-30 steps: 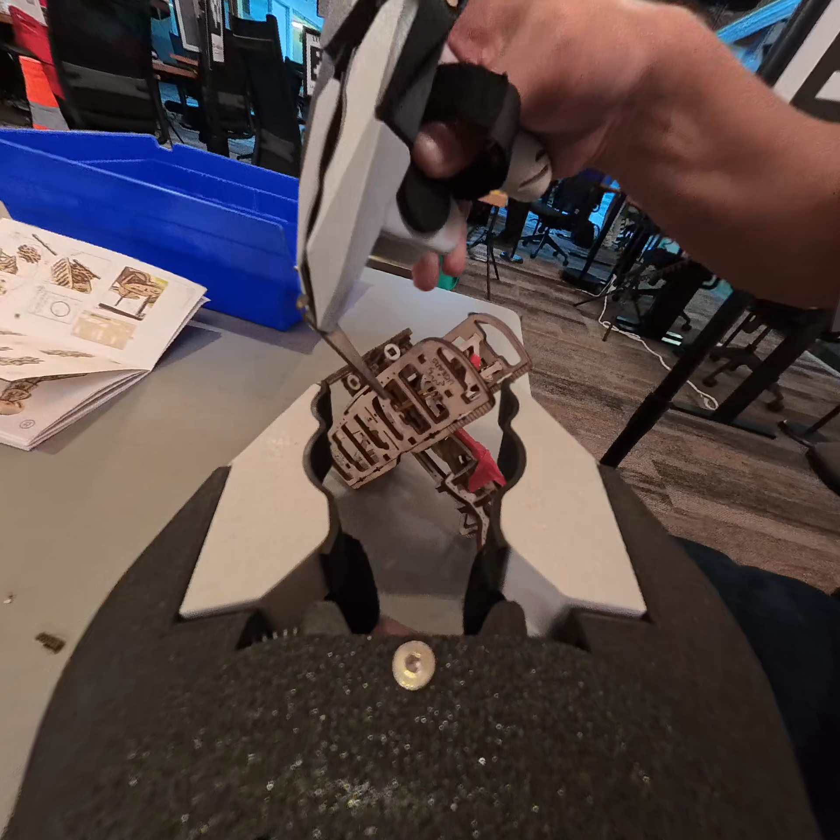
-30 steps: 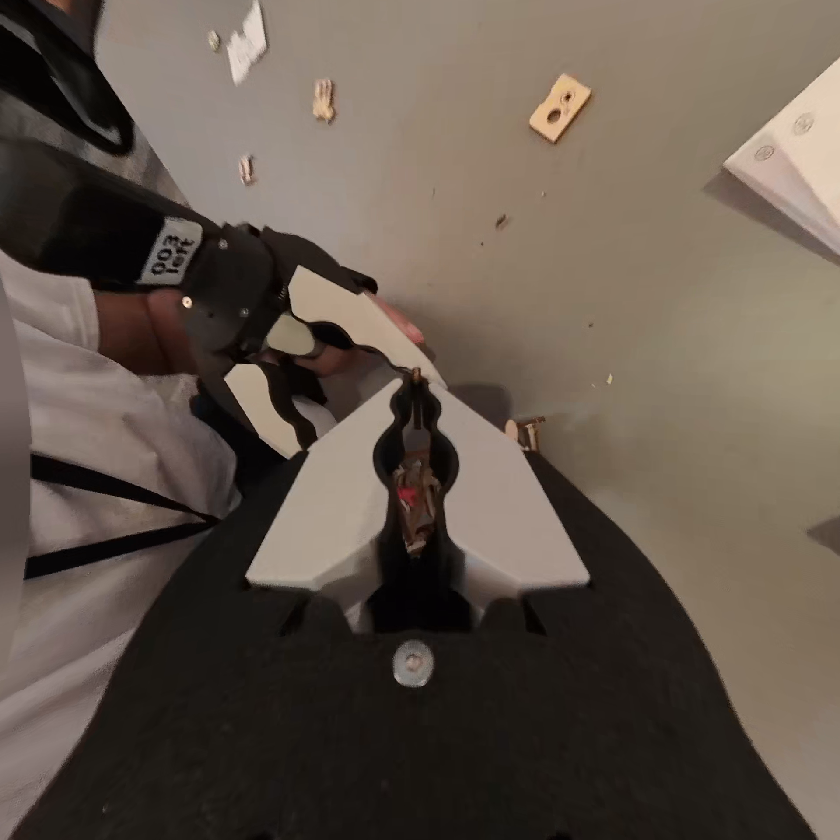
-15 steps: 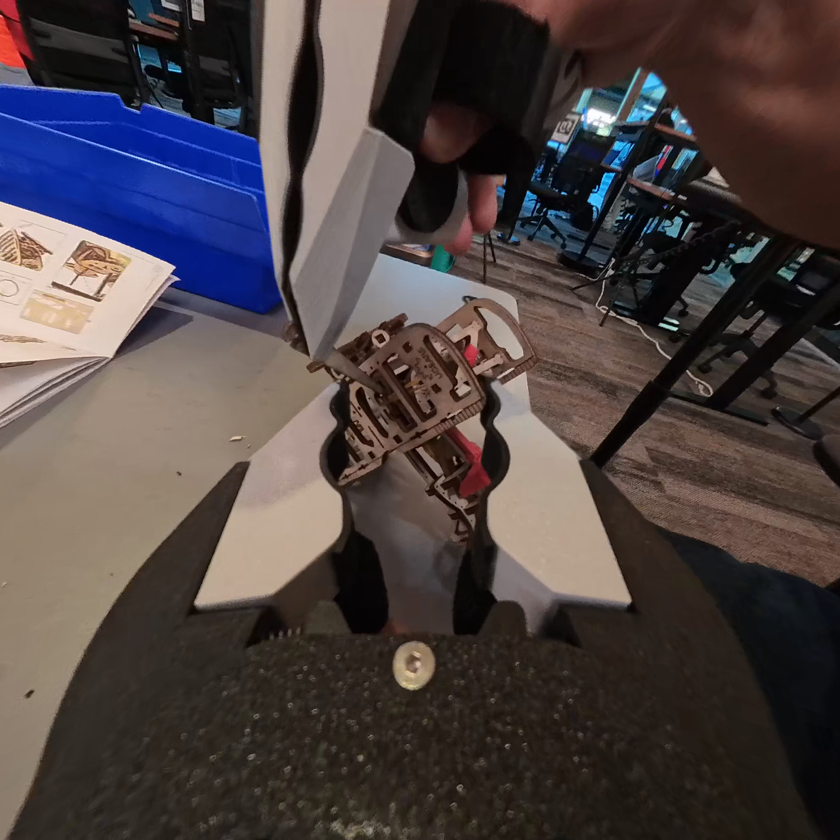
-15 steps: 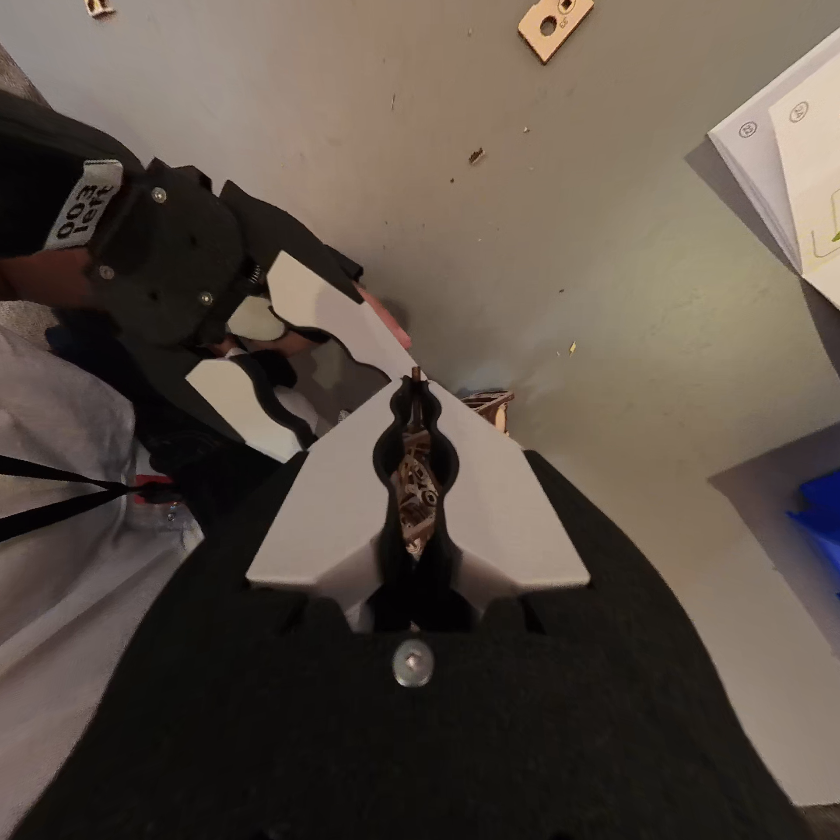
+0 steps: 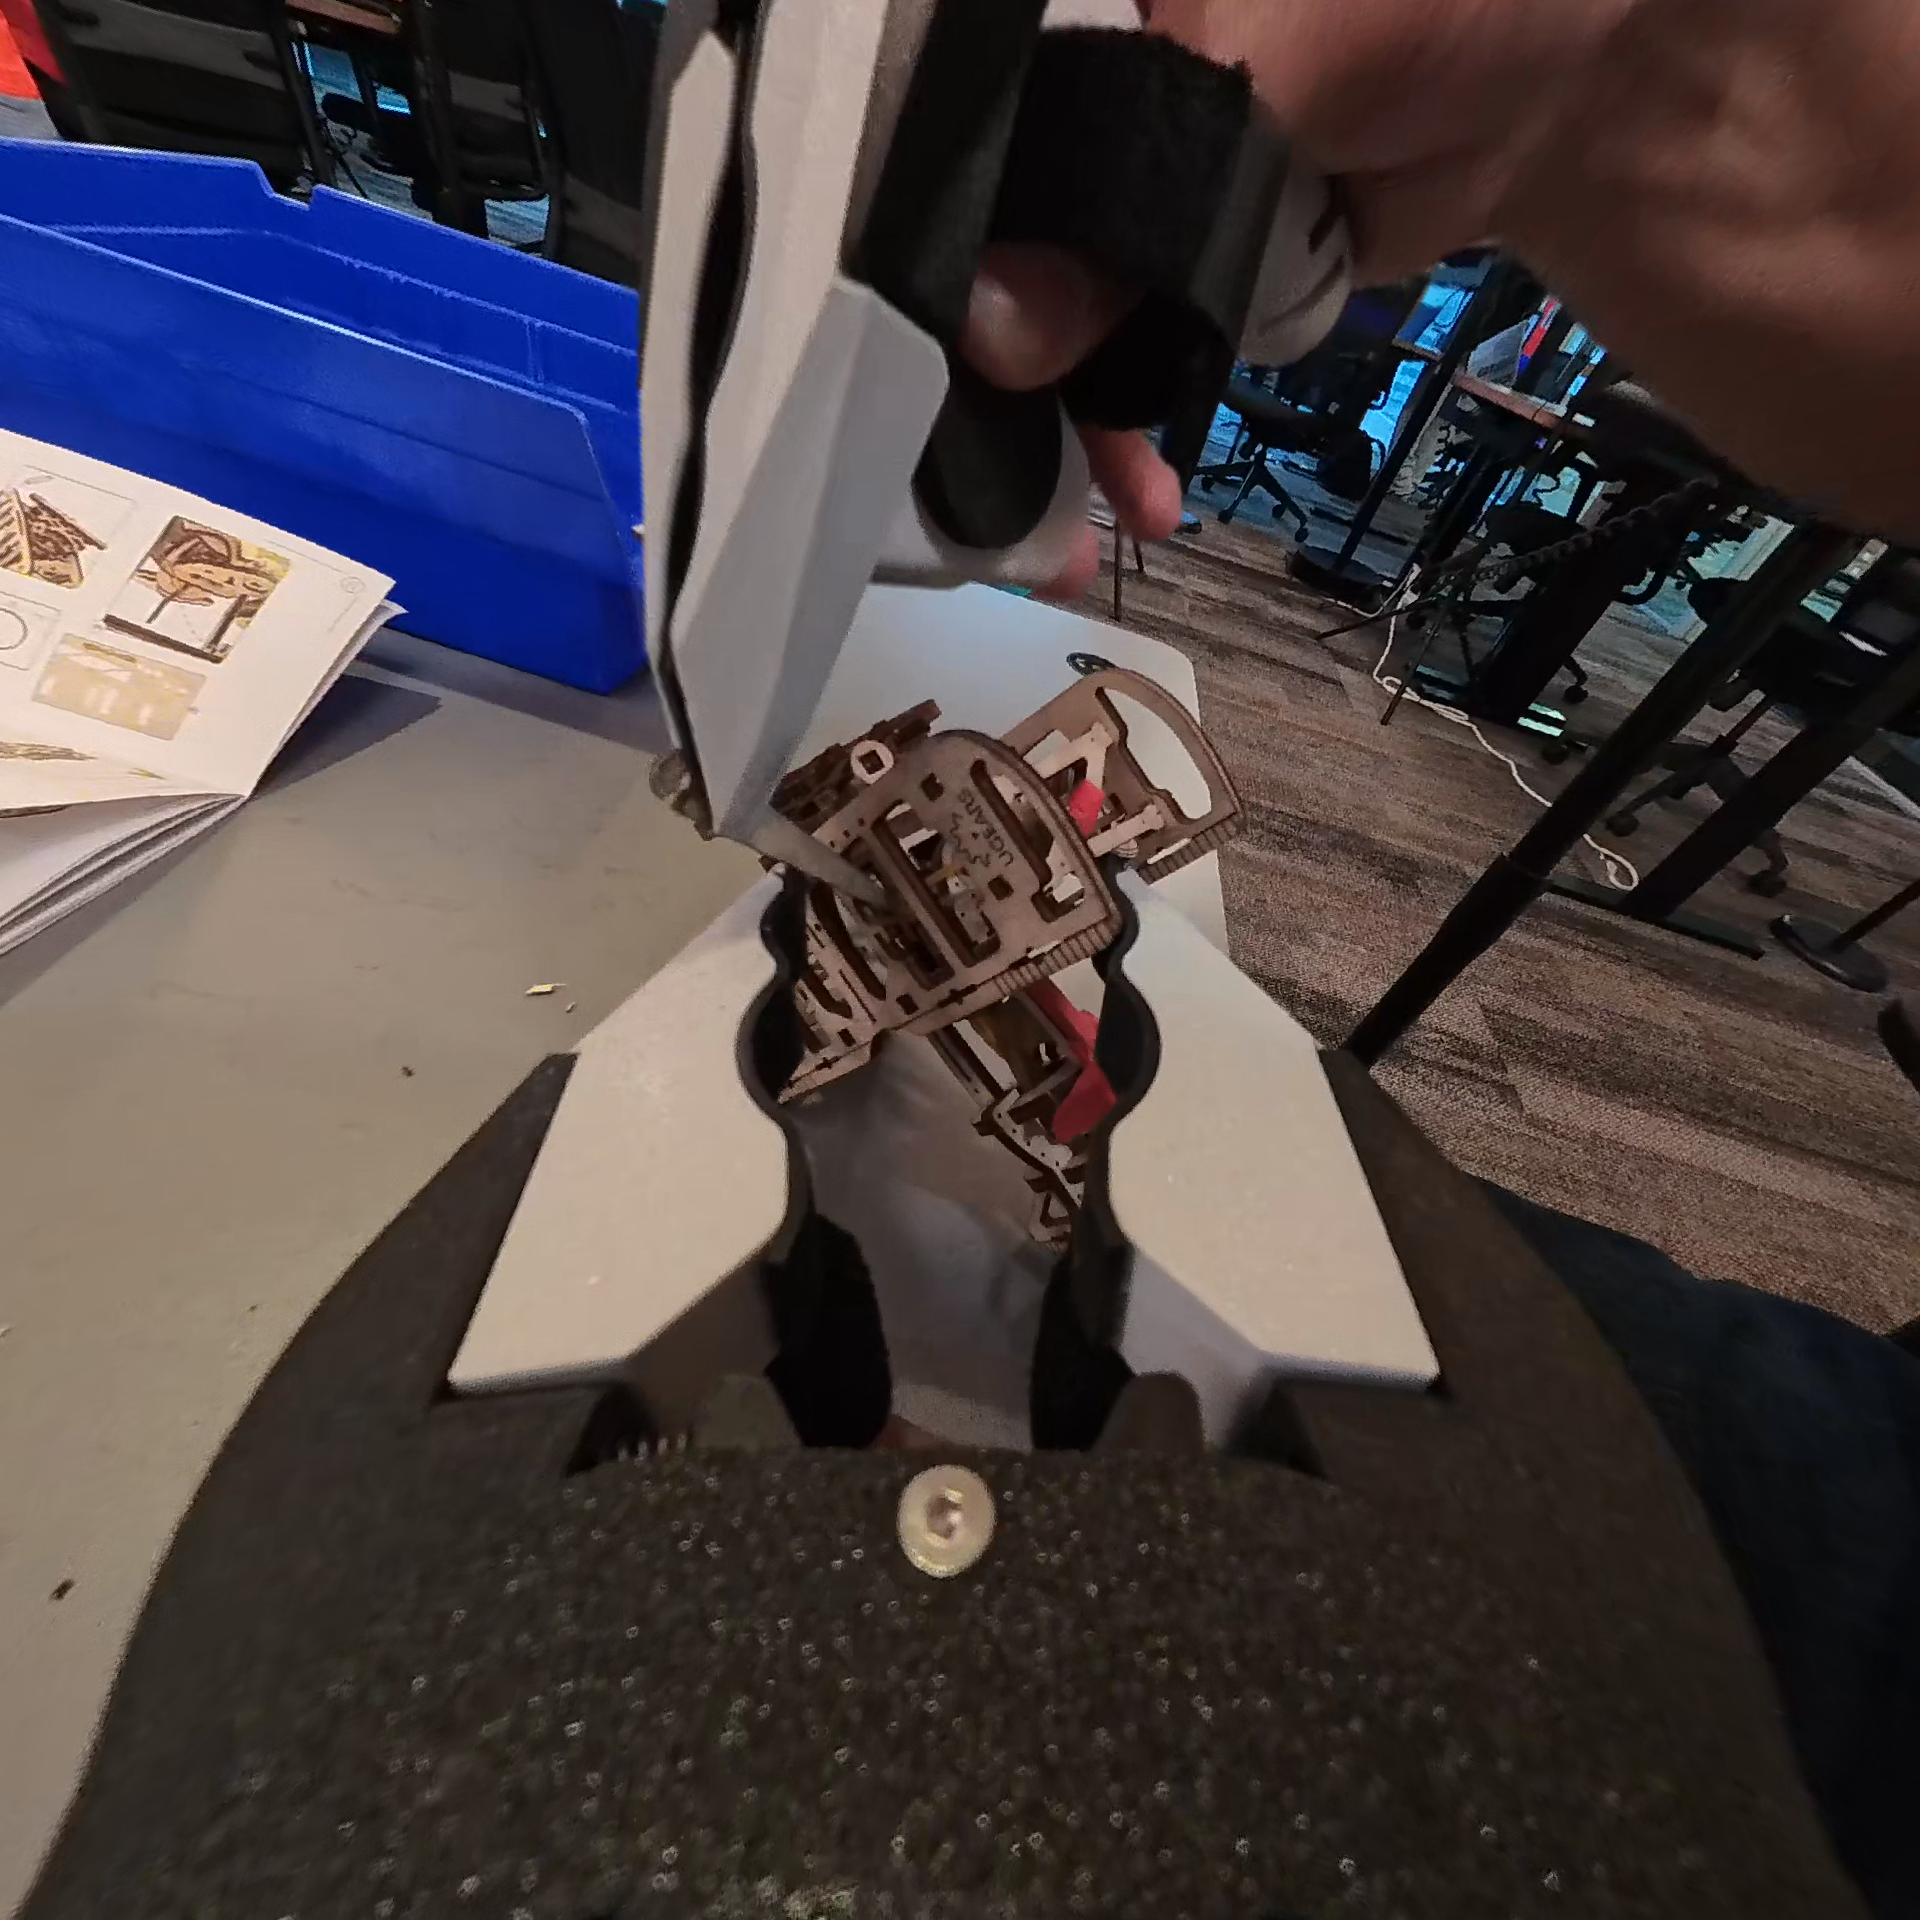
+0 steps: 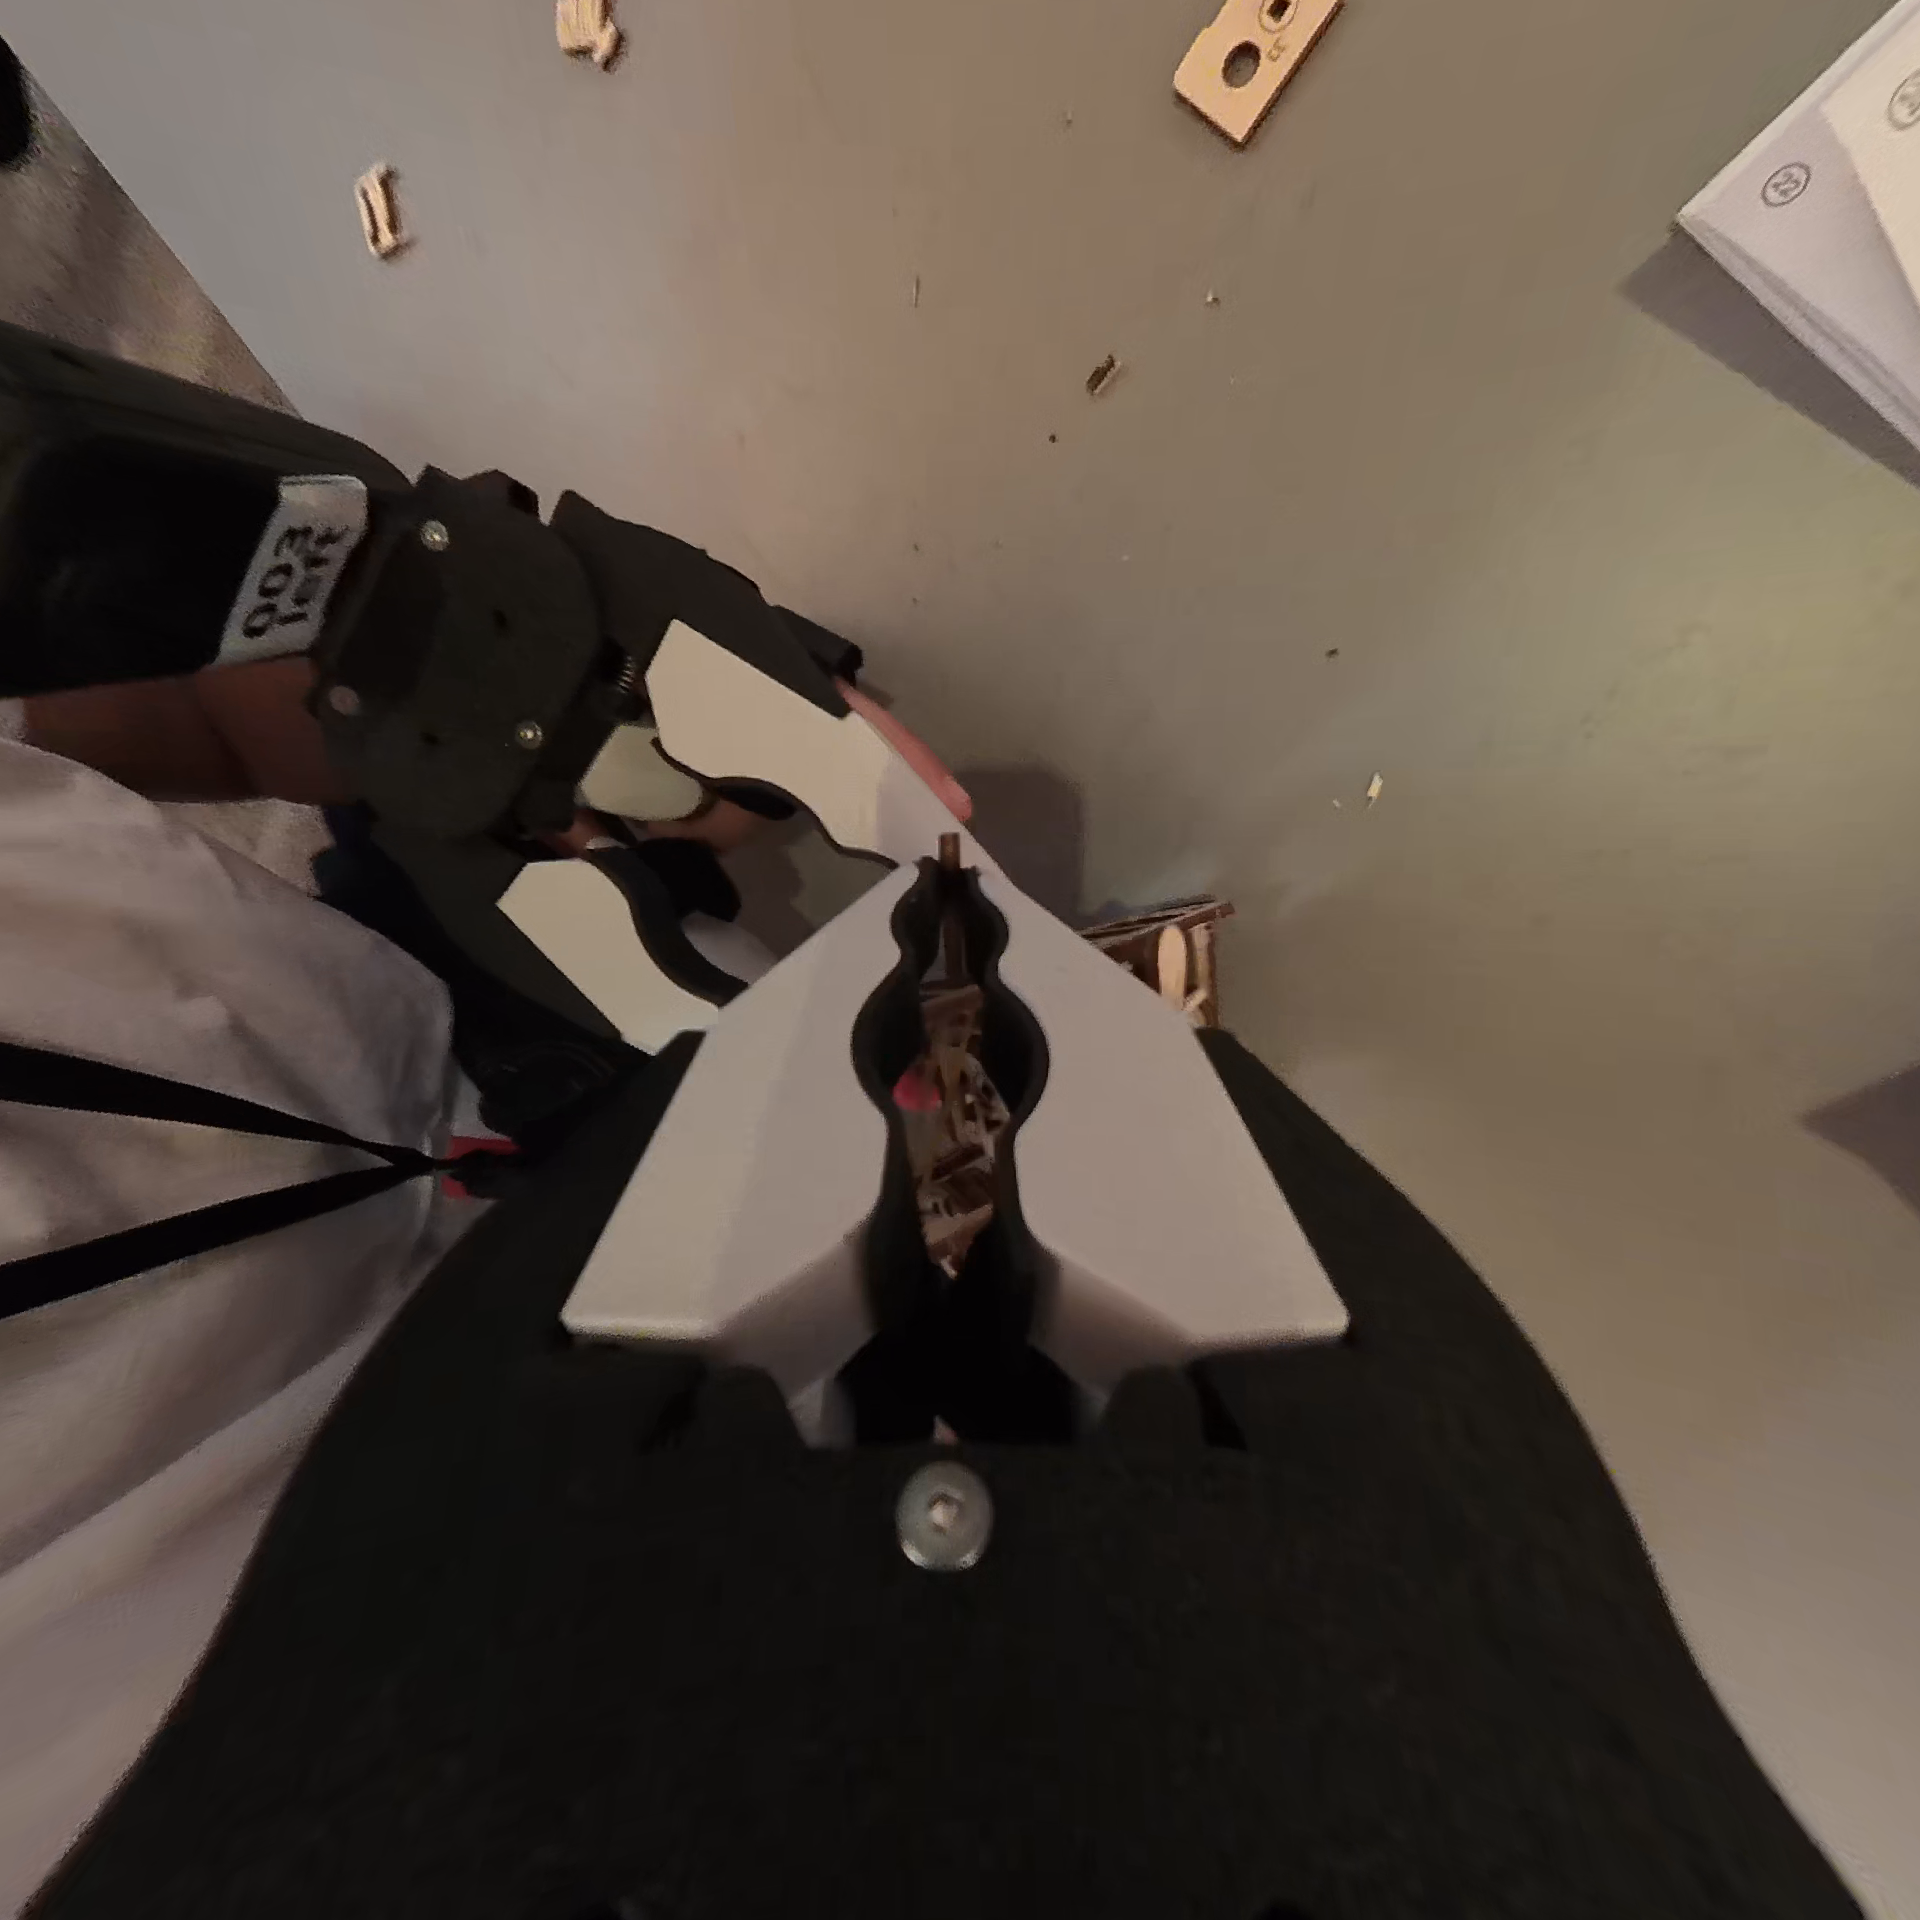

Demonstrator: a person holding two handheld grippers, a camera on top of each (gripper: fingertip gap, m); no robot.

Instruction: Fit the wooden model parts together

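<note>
My left gripper (image 5: 951, 909) is shut on a small wooden model (image 5: 977, 883) with red parts, held tilted just above the grey table (image 5: 312, 987). My right gripper (image 5: 717, 800) comes down from above, shut on a thin grey stick (image 5: 831, 871) whose tip touches the model's left side. In the right wrist view the right gripper (image 6: 951, 883) pinches the stick (image 6: 948, 847). The model (image 6: 951, 1132) shows through the gap between its fingers and beside them. The left gripper (image 6: 790, 831) lies to the left there, its fingertips hidden.
A blue bin (image 5: 312, 364) stands at the back left with an open instruction booklet (image 5: 156, 623) in front of it, also seen in the right wrist view (image 6: 1829, 208). Loose wooden pieces (image 6: 1252, 62) lie on the table. The table edge (image 5: 1205, 748) and floor are to the right. Left tips to right tips: about 5 cm.
The right gripper has swung more upright and closer over the model, with the stick staying at the model's left side. The left gripper has turned a little right, still holding the model.
</note>
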